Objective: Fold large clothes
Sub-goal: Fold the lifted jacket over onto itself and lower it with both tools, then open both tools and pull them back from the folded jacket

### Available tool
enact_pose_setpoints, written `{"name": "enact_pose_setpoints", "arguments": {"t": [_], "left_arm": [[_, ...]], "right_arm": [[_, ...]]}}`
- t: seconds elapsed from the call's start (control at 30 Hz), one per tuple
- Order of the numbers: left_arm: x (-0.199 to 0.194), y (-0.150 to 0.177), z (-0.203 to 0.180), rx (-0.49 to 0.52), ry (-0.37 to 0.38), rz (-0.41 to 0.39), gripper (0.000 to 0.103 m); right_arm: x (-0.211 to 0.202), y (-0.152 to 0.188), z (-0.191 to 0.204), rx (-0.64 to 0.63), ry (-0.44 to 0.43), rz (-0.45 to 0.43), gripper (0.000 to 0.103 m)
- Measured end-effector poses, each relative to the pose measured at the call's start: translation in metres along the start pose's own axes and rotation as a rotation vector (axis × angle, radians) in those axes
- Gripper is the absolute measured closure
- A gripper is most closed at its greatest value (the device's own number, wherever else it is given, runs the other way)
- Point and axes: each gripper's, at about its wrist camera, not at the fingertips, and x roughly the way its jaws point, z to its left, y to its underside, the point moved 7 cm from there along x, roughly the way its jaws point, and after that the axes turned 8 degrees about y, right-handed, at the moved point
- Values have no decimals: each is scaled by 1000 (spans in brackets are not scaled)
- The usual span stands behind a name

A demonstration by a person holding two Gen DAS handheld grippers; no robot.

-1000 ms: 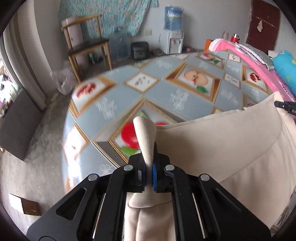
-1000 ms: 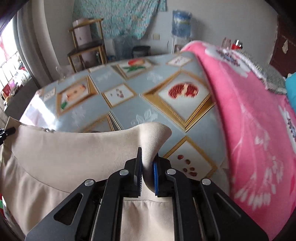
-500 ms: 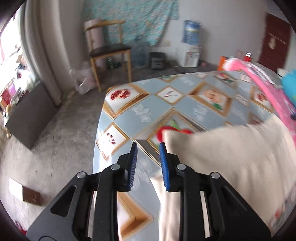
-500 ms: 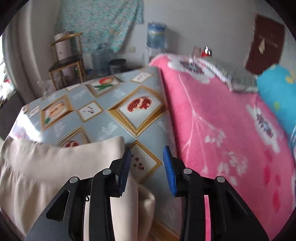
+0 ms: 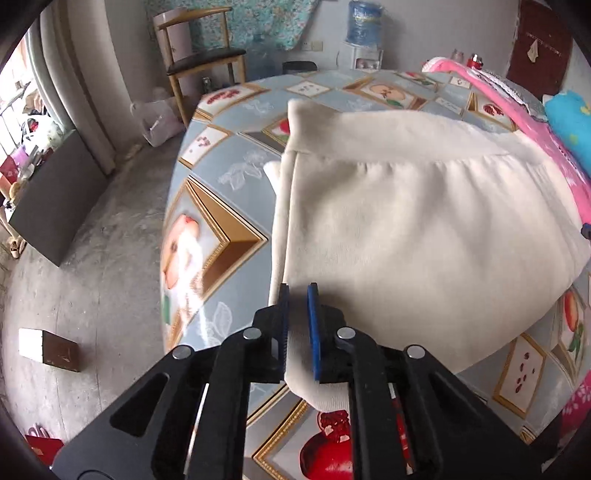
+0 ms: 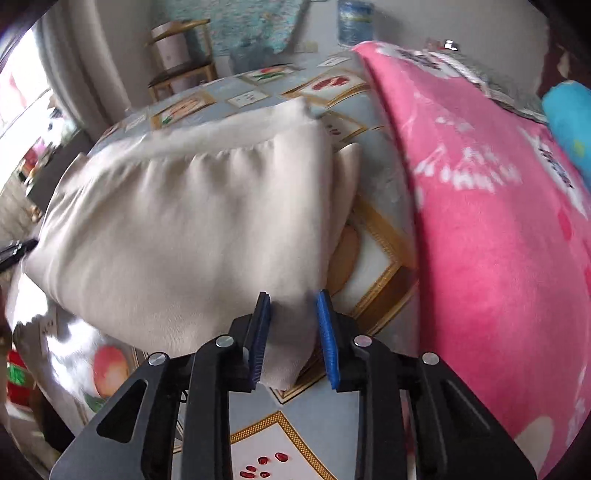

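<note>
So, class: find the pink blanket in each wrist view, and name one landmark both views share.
Left wrist view: pink blanket is a thin strip along the upper right edge, behind the cream garment.
Right wrist view: pink blanket fills the right half.
Shared landmark: blue water bottle at top centre.

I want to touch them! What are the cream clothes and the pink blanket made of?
The cream garment looks like soft knitted cotton, matte, with a fine weave and gathered seam. The pink blanket looks like fuzzy fleece, probably synthetic; its surface looks plush.
</note>
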Motion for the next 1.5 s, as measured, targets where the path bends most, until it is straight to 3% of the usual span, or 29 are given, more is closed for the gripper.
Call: {"name": "enact_pose_setpoints", "arguments": {"t": [0.07,0.2,0.23,0.33,0.37,0.5,0.63,0.7,0.8,0.83,0.93,1.1,1.2,1.27,1.33,1.4,1.5], "left_arm": [[-18,-5,-4,27,-26,-41,92],[-31,-15,-38,50,65,-93,92],[-28,-16,-51,63,89,-91,92],[-5,-6,-81,101,89,-33,92],[8,3,-81,95,83,9,92],[-4,9,-83,121,38,-6,92],[-28,-10,-108,116,135,-76,92],[-25,-14,-127,128,178,-70,91],[6,-1,-140,140,165,14,91],[18,5,-139,135,157,41,91],[17,6,-135,112,167,27,91],[2,-21,-146,106,229,-68,91],[15,-31,-150,78,265,-52,91],[34,-30,-145,74,234,3,91],[37,-32,-139,53,255,9,91],[32,-44,-133,55,229,-23,90],[32,-63,-124,34,172,-60,77]], "right_arm": [[-21,-8,5,-5,10,-49,78],[-42,-14,60,-85,-97,-111,78],[-38,-8,79,-128,-111,-102,78],[0,19,101,-219,-38,-25,78],[1,21,100,-207,-45,-48,78],[-11,8,92,-151,-74,8,78],[-41,-5,146,-191,-206,-89,78],[-41,0,176,-235,-245,-116,78],[-6,18,208,-293,-239,-37,78],[2,22,210,-289,-247,-36,78],[-14,13,200,-269,-233,-9,78],[-51,-2,224,-340,-301,-123,79],[-22,14,239,-410,-281,-66,78],[-28,12,236,-426,-295,-66,78],[-36,0,227,-404,-297,-49,79],[-44,-28,212,-382,-246,-113,79],[-32,-60,197,-291,-229,-129,79]]}}
